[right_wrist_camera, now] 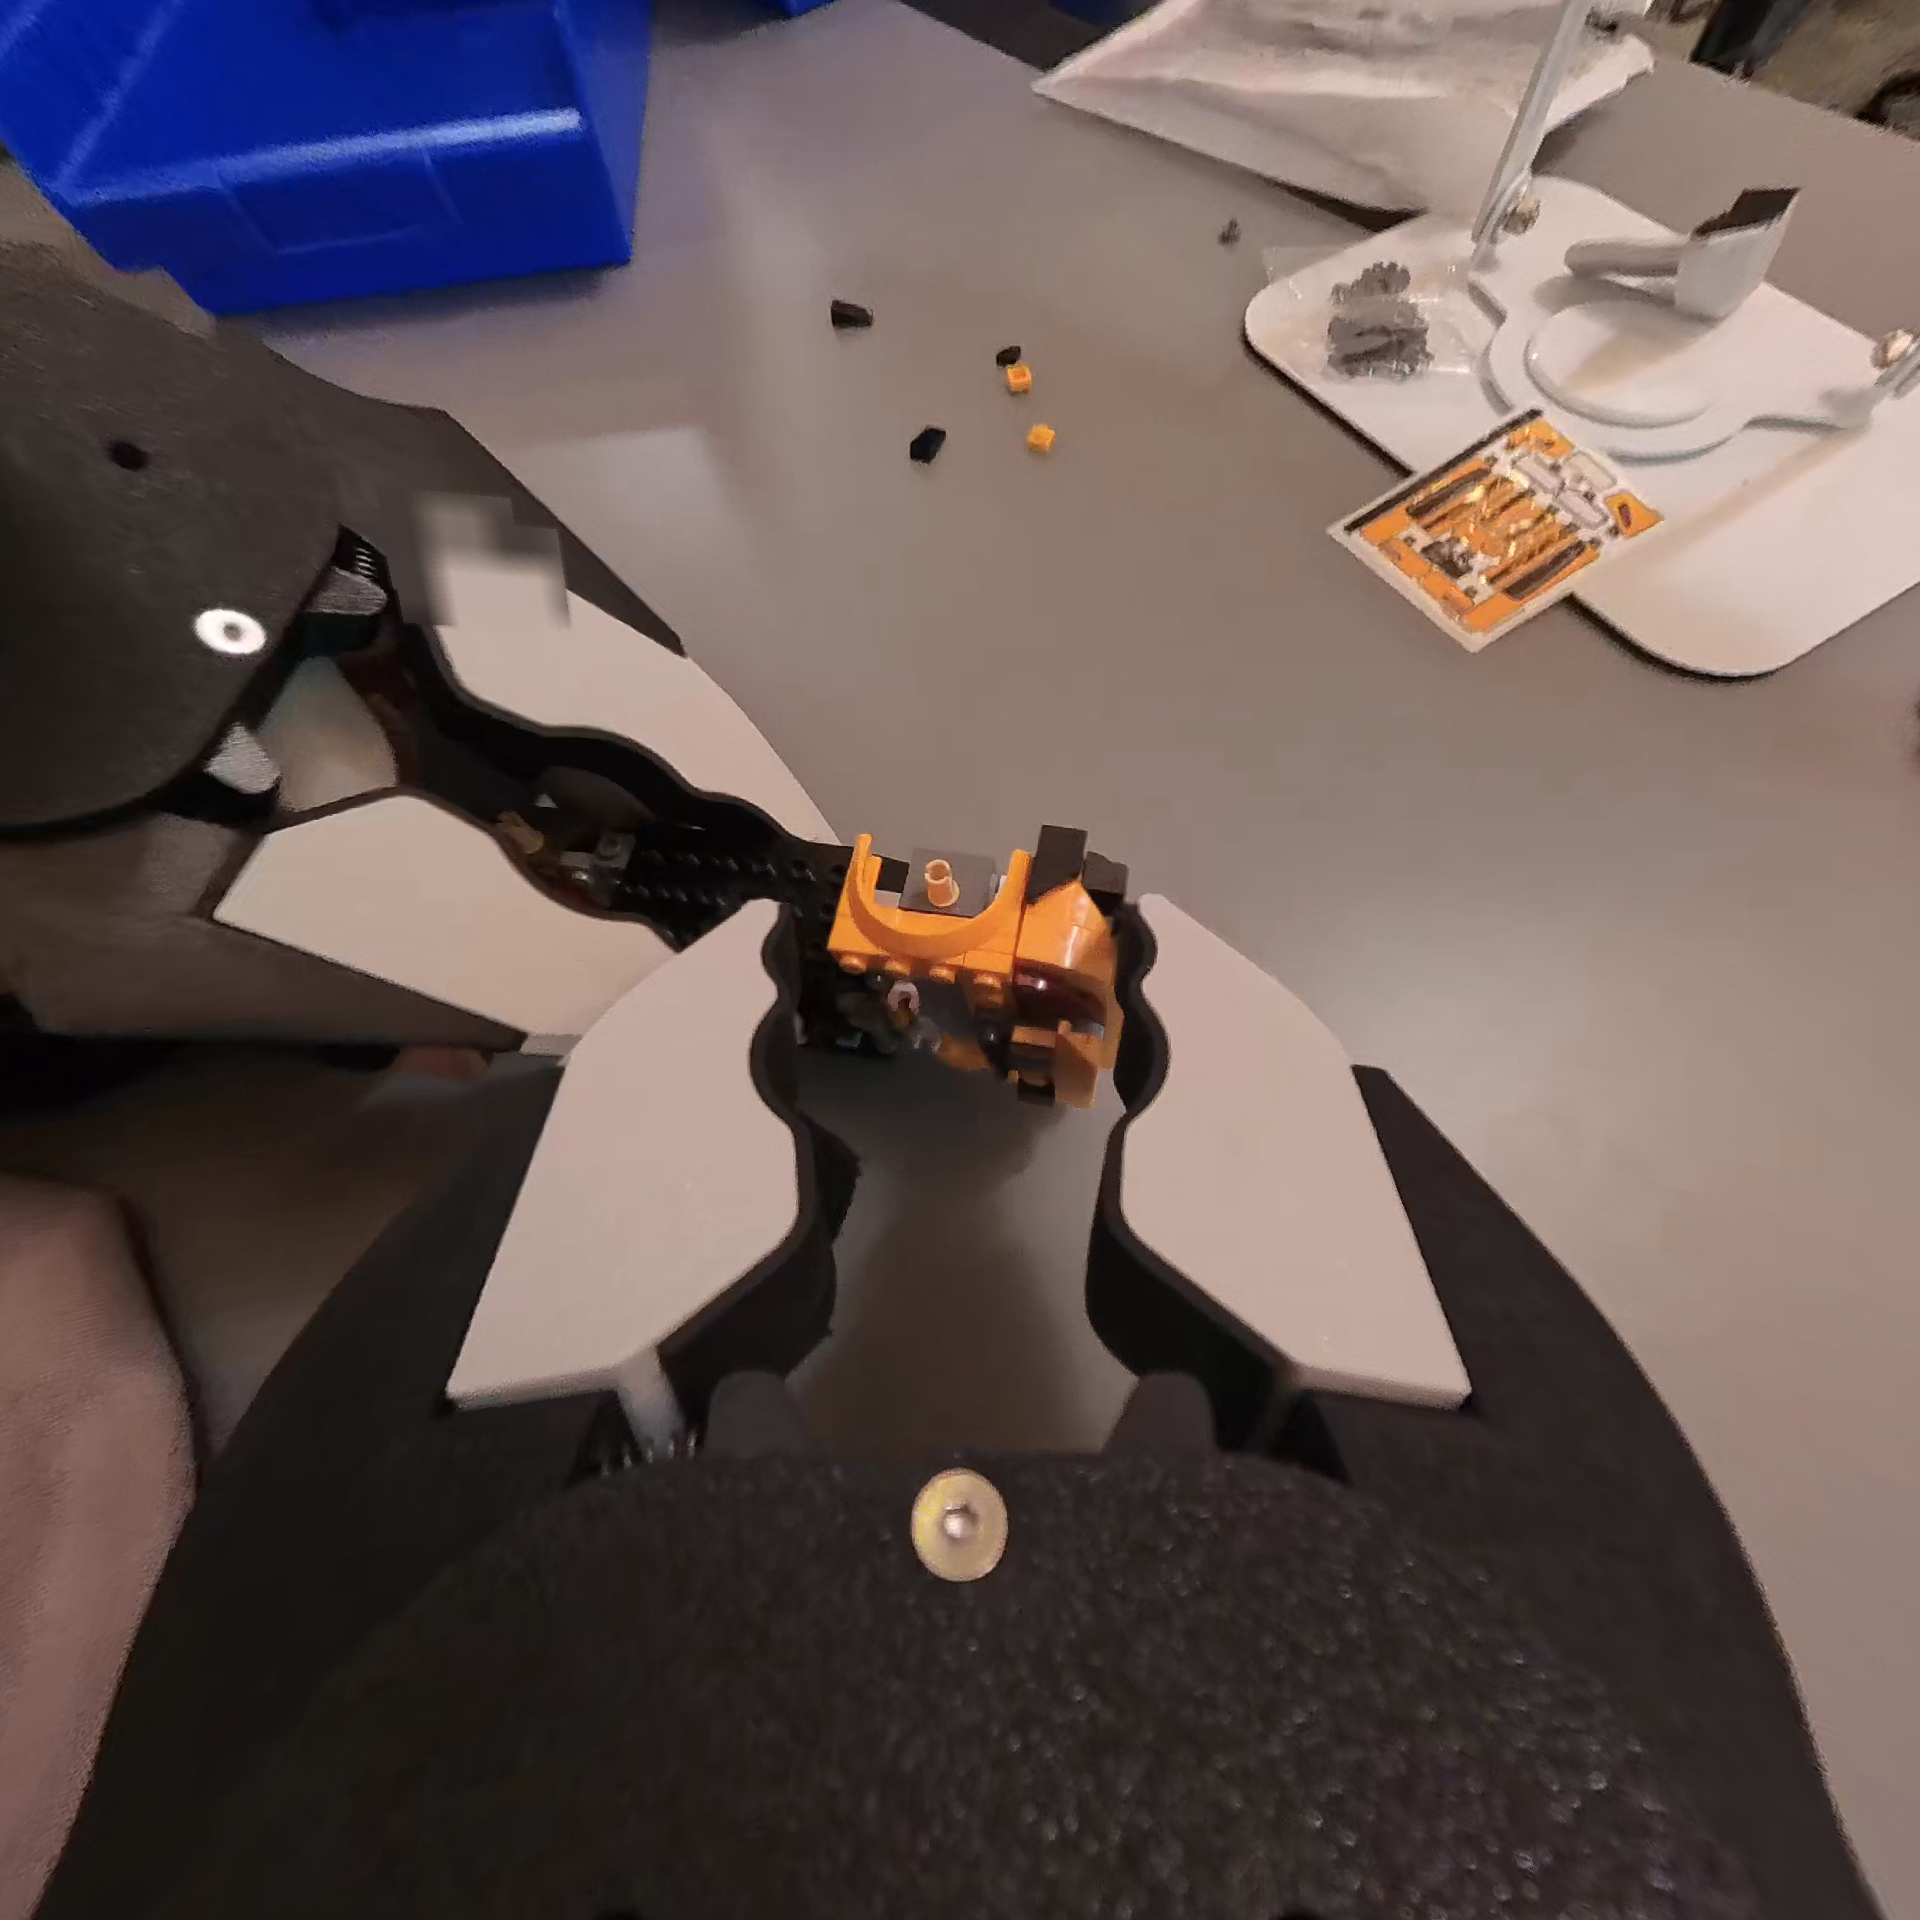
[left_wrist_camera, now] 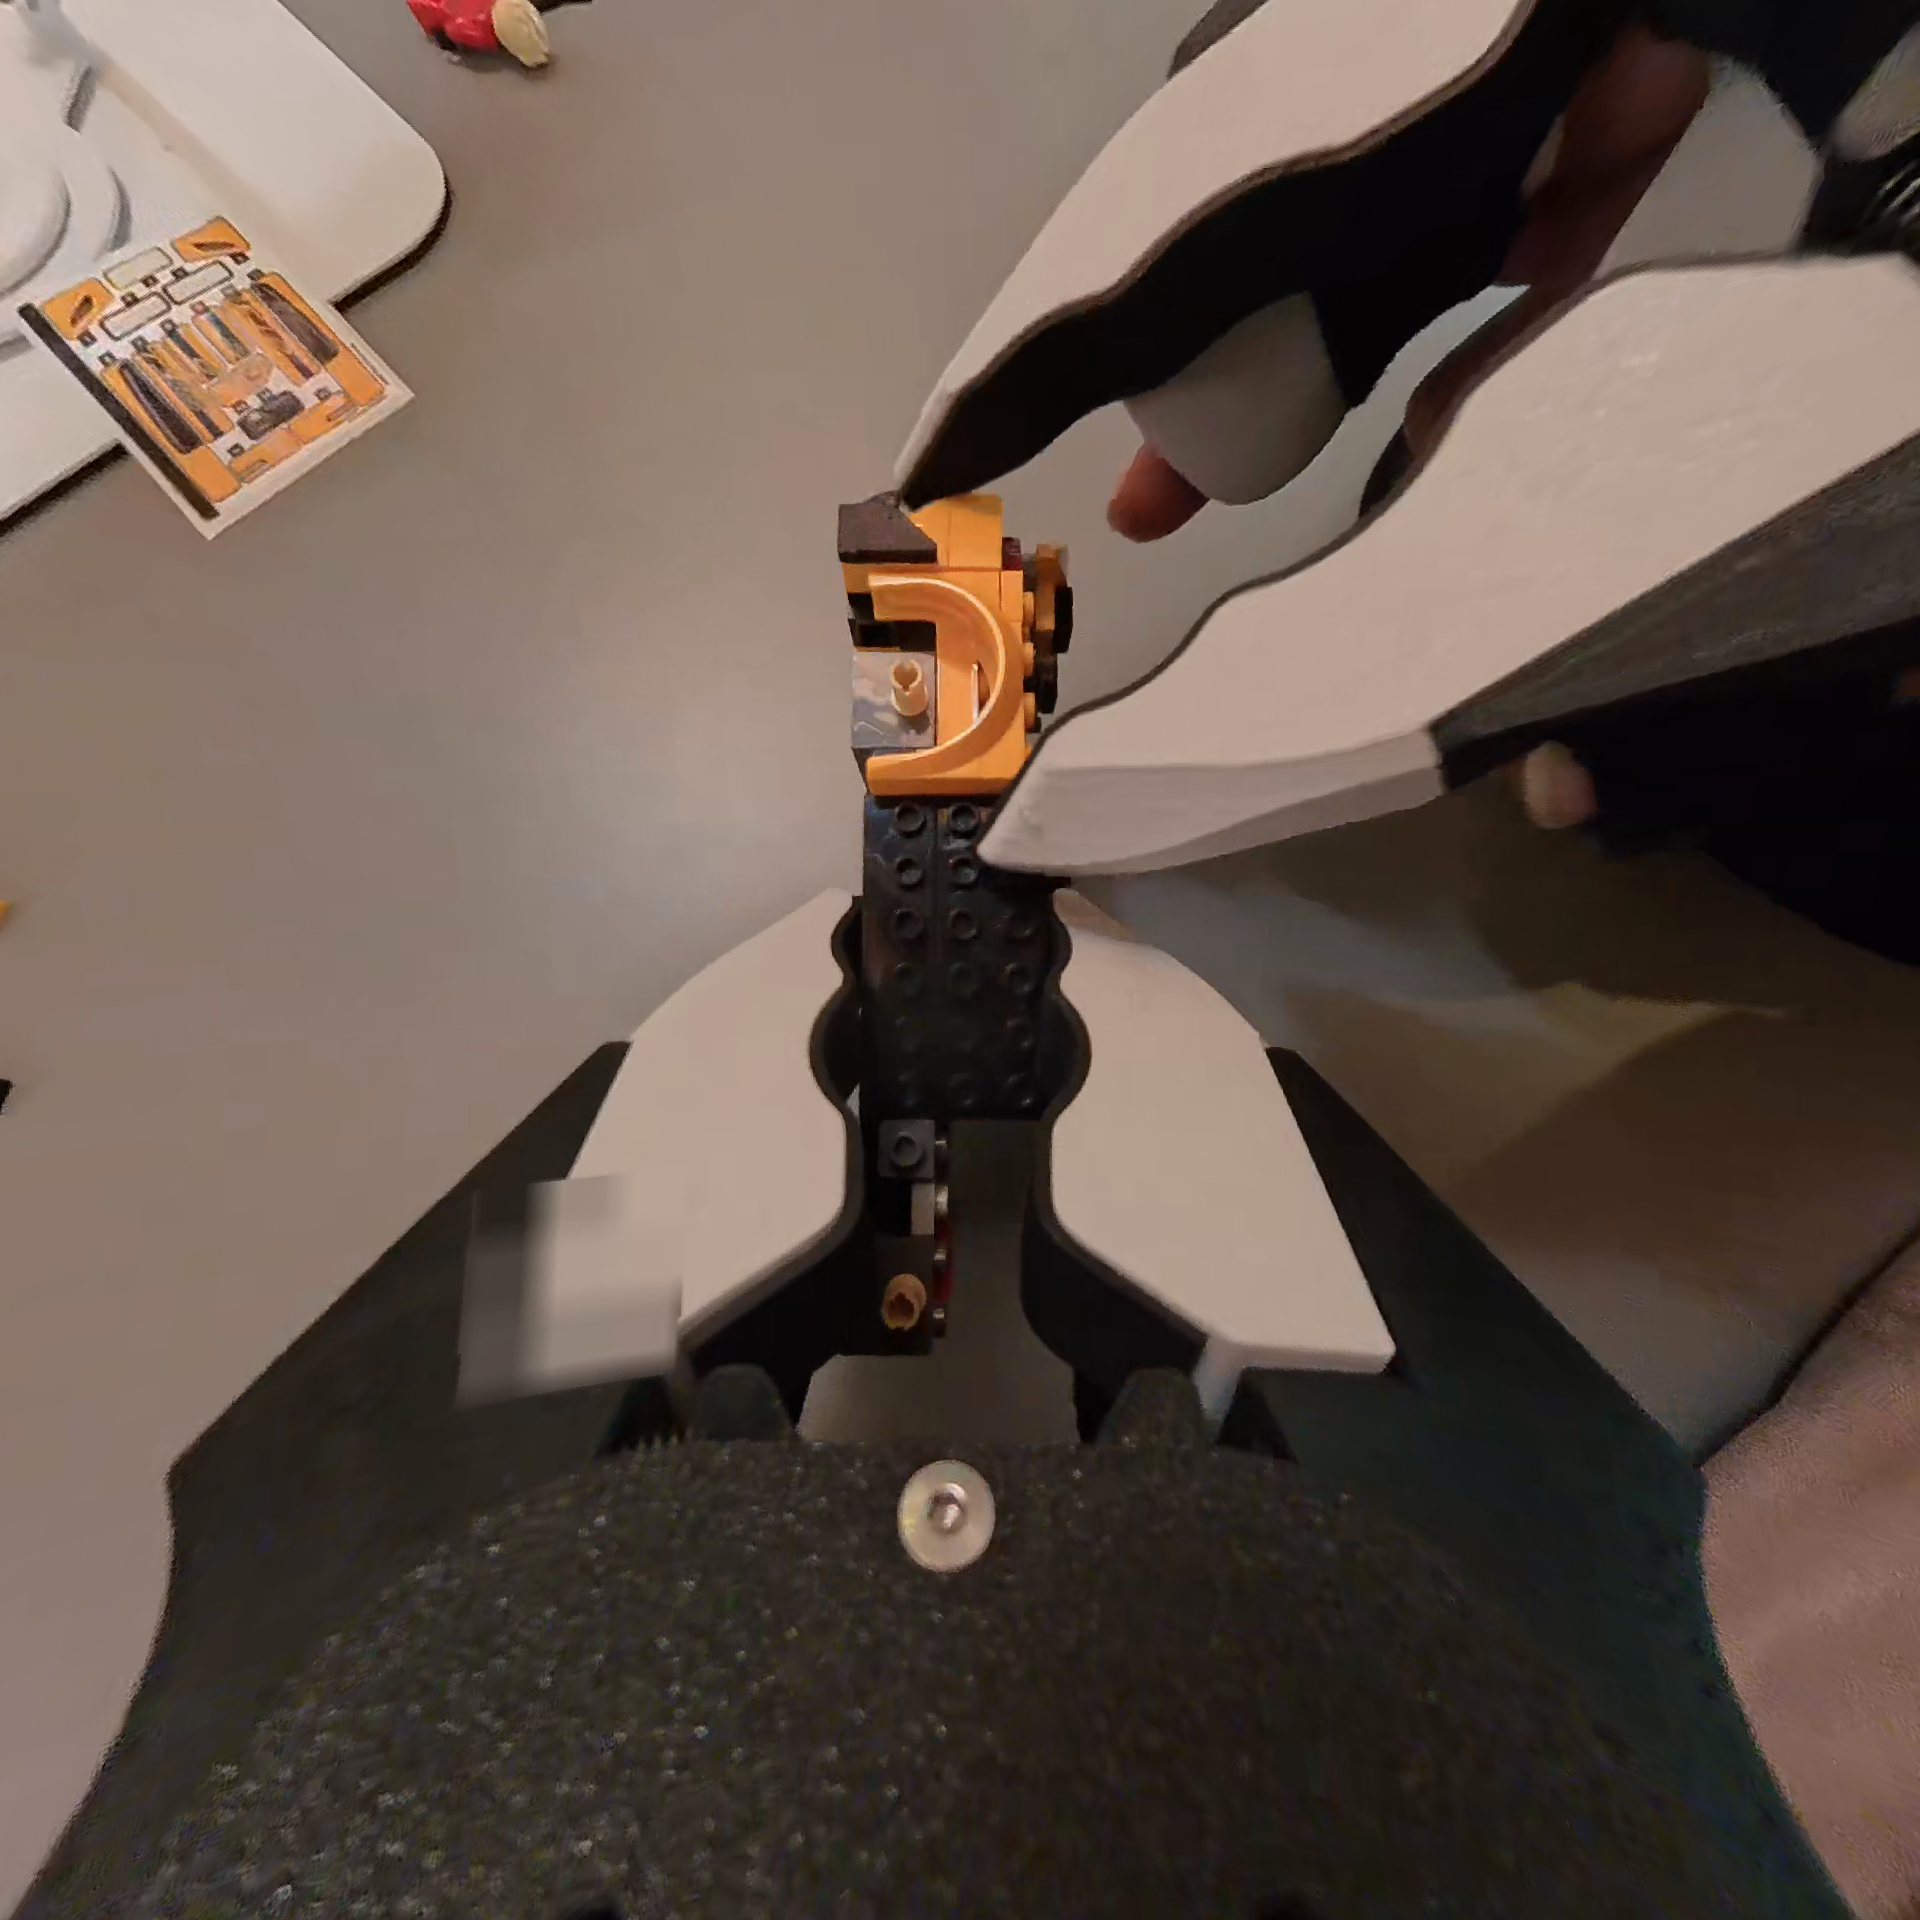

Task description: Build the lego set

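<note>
Half-built car [left_wrist_camera: 951, 831], held in the air over the grey table [left_wrist_camera: 582, 727]. Long black studded base, orange wheel arch [left_wrist_camera: 961, 675] and a small tan peg on a grey tile at the far end, black sloped piece [left_wrist_camera: 878, 525] at the very tip.

Left gripper [left_wrist_camera: 951, 997] is clamped on the black base, fingers pressed against both long sides, the orange end sticking out beyond the fingertips. Grip looks firm and square.

Right gripper [right_wrist_camera: 951, 977] comes in from the side at the orange end. Its jaws bracket the orange block with the pads close on each side; in the left wrist view one fingertip [left_wrist_camera: 914, 488] touches the black sloped piece. It looks closed on the front end, though contact on the other side is not clearly visible.

Step in hand, as I read it: seating or pressing the front-end pieces home. To do it well: keep the left hold still as the anvil; push with the right straight along the stud direction, not across it, or the overhanging front may snap off the base. Squeeze gently, since the small dark parts under the arch look loosely packed.

Further out: loose black and orange bits [right_wrist_camera: 1023, 379] on the table, a sticker sheet [right_wrist_camera: 1496, 530] lying partly on a white stand base [right_wrist_camera: 1714, 603], a blue bin [right_wrist_camera: 343, 145] at the far edge.
</note>
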The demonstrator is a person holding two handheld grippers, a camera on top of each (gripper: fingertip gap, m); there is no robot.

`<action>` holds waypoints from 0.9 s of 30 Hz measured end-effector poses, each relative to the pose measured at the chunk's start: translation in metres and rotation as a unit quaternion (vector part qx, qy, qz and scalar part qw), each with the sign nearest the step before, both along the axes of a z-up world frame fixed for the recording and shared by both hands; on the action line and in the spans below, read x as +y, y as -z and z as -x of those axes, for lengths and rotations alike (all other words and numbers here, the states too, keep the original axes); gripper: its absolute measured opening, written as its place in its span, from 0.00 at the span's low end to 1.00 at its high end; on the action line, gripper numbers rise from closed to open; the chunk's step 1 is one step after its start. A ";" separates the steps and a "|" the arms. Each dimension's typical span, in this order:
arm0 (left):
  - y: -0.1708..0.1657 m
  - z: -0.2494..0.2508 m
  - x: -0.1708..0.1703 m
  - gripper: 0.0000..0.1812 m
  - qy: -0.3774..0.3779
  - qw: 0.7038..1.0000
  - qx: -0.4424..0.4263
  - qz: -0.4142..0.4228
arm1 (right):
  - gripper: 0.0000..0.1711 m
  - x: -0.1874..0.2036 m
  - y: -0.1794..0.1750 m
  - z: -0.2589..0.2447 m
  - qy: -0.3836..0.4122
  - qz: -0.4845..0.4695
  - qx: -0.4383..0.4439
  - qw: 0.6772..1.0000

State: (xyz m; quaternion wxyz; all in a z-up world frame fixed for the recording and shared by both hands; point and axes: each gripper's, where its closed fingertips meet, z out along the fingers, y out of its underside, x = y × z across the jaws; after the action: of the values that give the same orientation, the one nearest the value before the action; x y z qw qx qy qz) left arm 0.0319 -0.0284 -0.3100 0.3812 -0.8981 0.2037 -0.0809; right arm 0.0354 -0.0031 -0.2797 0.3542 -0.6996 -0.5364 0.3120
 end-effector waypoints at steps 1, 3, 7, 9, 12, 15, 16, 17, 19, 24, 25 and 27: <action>0.001 -0.002 0.000 0.16 0.001 1.000 0.001 0.001 | 0.34 0.001 0.003 -0.001 0.006 0.001 -0.008 1.000; 0.000 -0.005 -0.001 0.18 0.006 1.000 -0.005 0.000 | 0.32 0.002 0.003 -0.001 0.013 0.008 -0.001 1.000; -0.001 -0.020 -0.009 0.37 0.038 0.998 -0.051 0.010 | 0.32 0.002 0.004 0.000 0.009 0.008 0.003 1.000; -0.001 -0.019 -0.015 0.39 0.054 0.996 -0.064 0.015 | 0.32 0.000 0.004 0.000 0.001 0.010 0.003 1.000; 0.002 -0.010 -0.026 0.38 0.071 0.994 -0.072 0.027 | 0.32 0.000 0.004 0.000 -0.001 0.011 0.005 1.000; 0.009 -0.009 -0.036 0.35 0.092 0.992 -0.078 0.037 | 0.31 0.000 0.004 0.000 -0.007 0.010 0.009 1.000; 0.010 -0.006 -0.035 0.31 0.087 0.993 -0.070 0.029 | 0.31 -0.002 0.004 0.001 -0.011 0.011 0.011 1.000; 0.011 -0.002 -0.032 0.26 0.079 0.995 -0.063 0.022 | 0.31 -0.002 0.004 0.001 -0.012 0.009 0.012 1.000; 0.012 0.003 -0.030 0.18 0.068 0.996 -0.049 0.017 | 0.31 -0.003 0.004 0.001 -0.017 0.008 0.016 1.000; 0.015 0.004 -0.028 0.17 0.069 0.996 -0.045 0.019 | 0.30 -0.006 0.004 0.002 -0.023 0.008 0.024 0.999; 0.015 0.004 -0.028 0.17 0.068 0.996 -0.045 0.019 | 0.30 -0.006 0.004 0.003 -0.023 0.008 0.025 0.999; 0.015 0.004 -0.028 0.17 0.067 0.997 -0.044 0.020 | 0.30 -0.007 0.004 0.003 -0.023 0.009 0.027 0.999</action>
State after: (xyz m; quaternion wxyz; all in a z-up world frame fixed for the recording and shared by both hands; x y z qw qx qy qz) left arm 0.0281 -0.0563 -0.3255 0.3659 -0.8852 0.2448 -0.1501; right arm 0.0326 -0.0096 -0.2833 0.3544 -0.6816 -0.5401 0.3438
